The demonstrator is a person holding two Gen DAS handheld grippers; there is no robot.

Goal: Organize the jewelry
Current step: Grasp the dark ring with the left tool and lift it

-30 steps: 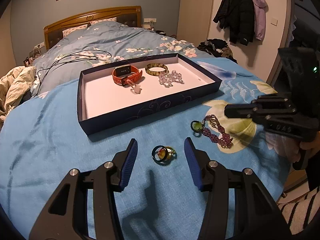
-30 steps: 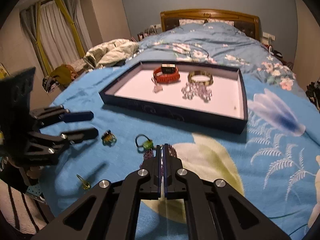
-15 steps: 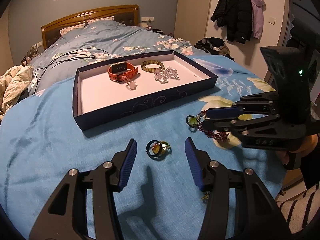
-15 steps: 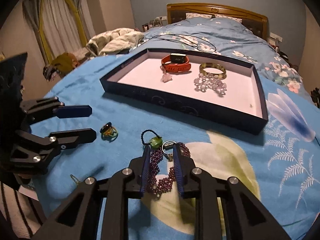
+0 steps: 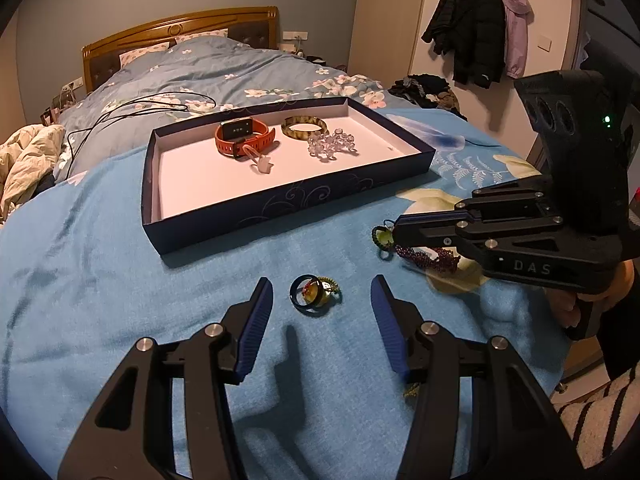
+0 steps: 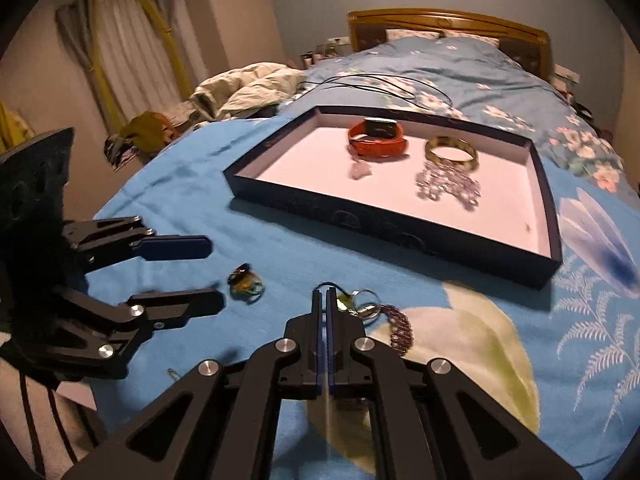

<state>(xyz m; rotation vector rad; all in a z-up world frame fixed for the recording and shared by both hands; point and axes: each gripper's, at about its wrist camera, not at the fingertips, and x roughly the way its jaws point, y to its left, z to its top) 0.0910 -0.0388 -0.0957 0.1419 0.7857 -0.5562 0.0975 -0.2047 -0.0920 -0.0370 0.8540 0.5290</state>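
Note:
Rings point(image 5: 314, 294), dark and gold, lie on the blue bedspread between the fingers of my left gripper point(image 5: 322, 280), which stands open around them without touching. The same rings point(image 6: 244, 280) show just past the left gripper point(image 6: 216, 274) in the right wrist view. A purple bead bracelet point(image 6: 400, 328) with a green bead lies to the right. My right gripper point(image 6: 324, 292) is closing, its jaws nearly together on the bracelet's dark cord loop. From the left, the right gripper point(image 5: 396, 226) covers that end of the bracelet point(image 5: 428, 256). The navy tray point(image 5: 280, 208) lies beyond.
The tray point(image 6: 380, 228) holds an orange watch point(image 5: 244, 138), a gold bangle point(image 5: 304, 128), a crystal bracelet point(image 5: 330, 146) and a pink charm point(image 5: 262, 164). A black cable point(image 5: 140, 108) loops on the duvet behind. A small gold piece point(image 5: 412, 390) lies near the bed's edge.
The right gripper came forward over the purple bracelet, opened around its beads, then narrowed at its cord end. The left gripper and the rings stayed put.

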